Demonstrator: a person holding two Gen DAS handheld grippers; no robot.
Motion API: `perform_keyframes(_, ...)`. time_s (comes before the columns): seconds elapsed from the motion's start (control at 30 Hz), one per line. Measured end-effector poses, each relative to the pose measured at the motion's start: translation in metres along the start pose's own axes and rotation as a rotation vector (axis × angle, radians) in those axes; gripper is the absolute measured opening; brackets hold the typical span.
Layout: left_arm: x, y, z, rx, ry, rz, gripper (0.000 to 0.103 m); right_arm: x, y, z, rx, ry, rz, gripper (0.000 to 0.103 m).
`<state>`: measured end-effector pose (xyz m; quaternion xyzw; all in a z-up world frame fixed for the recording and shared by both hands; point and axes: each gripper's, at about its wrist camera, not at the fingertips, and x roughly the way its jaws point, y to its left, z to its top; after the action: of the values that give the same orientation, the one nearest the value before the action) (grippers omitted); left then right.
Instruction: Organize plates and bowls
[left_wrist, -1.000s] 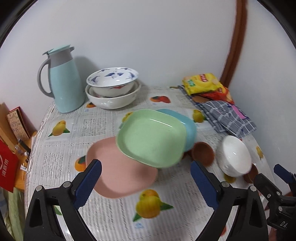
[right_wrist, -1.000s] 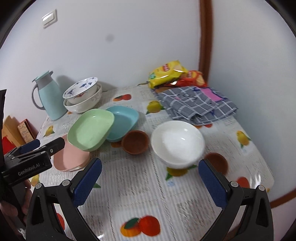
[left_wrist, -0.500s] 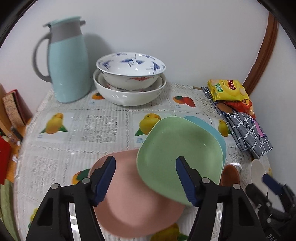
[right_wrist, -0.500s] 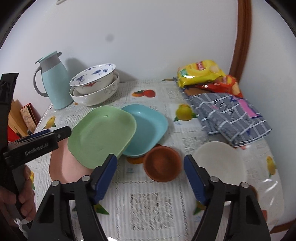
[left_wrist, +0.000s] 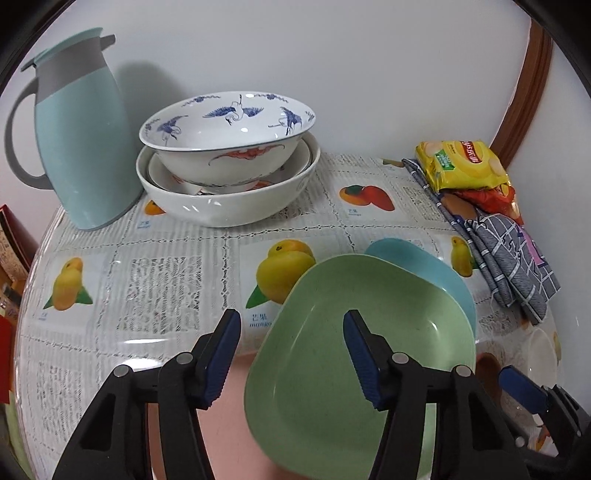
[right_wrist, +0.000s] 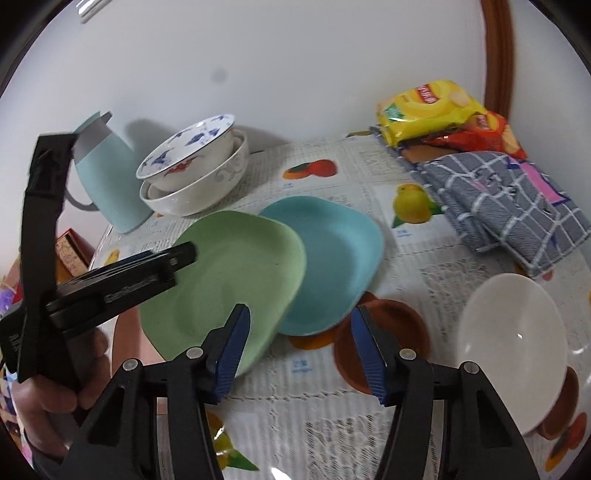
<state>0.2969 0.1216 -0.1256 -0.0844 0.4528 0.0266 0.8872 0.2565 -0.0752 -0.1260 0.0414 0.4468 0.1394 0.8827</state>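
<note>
In the left wrist view the left gripper sits at the bottom centre, its jaws half apart after just closing in, straddling the near rim of the green plate without pressing it. That plate overlaps a blue plate and a pink plate. In the right wrist view the right gripper, also narrowing and gripping nothing, hangs over the blue plate's edge and a brown bowl; a white bowl lies lower right
</note>
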Motion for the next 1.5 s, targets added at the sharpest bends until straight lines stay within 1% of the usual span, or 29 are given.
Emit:
perform_keyframes(0.07, 0.006, 0.001, 0.001, -0.007, 0.01, -0.008, 0.048, 0.007, 0.004, 0.002, -0.013, 0.011, -0.014, 0.058)
perform_keyframes(0.13, 0.009, 0.002, 0.0, -0.016, 0.015, -0.016, 0.046, 0.014, 0.007, 0.003, -0.016, 0.023, -0.02, 0.058)
perform_keyframes(0.17, 0.01, 0.003, 0.0, -0.018, 0.018, -0.018, 0.042, 0.017, 0.007, 0.004, -0.017, 0.026, -0.02, 0.058)
perform_keyframes(0.2, 0.011, 0.004, -0.001, -0.02, 0.021, -0.018, 0.039, 0.02, 0.008, 0.005, -0.021, 0.029, -0.02, 0.057)
perform_keyframes(0.23, 0.013, 0.004, -0.002, -0.02, 0.027, -0.018, 0.037, 0.023, 0.009, 0.005, -0.028, 0.03, -0.023, 0.055)
perform_keyframes(0.27, 0.014, 0.004, -0.004, -0.018, 0.029, -0.017, 0.033, 0.026, 0.01, 0.005, -0.039, 0.035, -0.033, 0.051)
perform_keyframes(0.3, 0.014, 0.004, -0.005, -0.01, 0.032, -0.014, 0.025, 0.029, 0.012, 0.005, -0.048, 0.041, -0.045, 0.048)
perform_keyframes(0.37, 0.014, 0.004, -0.007, 0.002, 0.037, -0.023, 0.019, 0.035, 0.015, 0.006, -0.068, 0.053, -0.067, 0.028)
perform_keyframes(0.43, 0.01, 0.007, -0.008, -0.009, 0.033, -0.043, 0.016, 0.039, 0.016, 0.007, -0.082, 0.05, -0.094, 0.026)
perform_keyframes(0.5, 0.007, 0.008, -0.009, -0.005, 0.03, -0.047, 0.014, 0.041, 0.017, 0.007, -0.094, 0.039, -0.126, 0.021)
perform_keyframes(0.57, 0.004, 0.01, -0.012, -0.009, 0.031, -0.053, 0.013, 0.043, 0.015, 0.008, -0.088, 0.041, -0.14, 0.013)
perform_keyframes(0.7, -0.004, 0.013, -0.016, -0.028, 0.031, -0.08, 0.01, 0.038, 0.009, 0.008, -0.03, 0.021, -0.113, 0.012)
perform_keyframes(0.83, -0.018, 0.014, -0.023, -0.037, 0.018, -0.097, 0.01, 0.03, 0.009, 0.006, -0.023, 0.013, -0.108, 0.011)
perform_keyframes(1.17, -0.057, 0.016, -0.036, -0.054, -0.016, -0.13, 0.01, -0.01, 0.017, -0.001, -0.019, -0.038, -0.097, 0.011)
perform_keyframes(1.5, -0.091, 0.02, -0.05, -0.059, -0.045, -0.121, 0.01, -0.048, 0.028, -0.011, -0.023, -0.091, -0.081, 0.011)
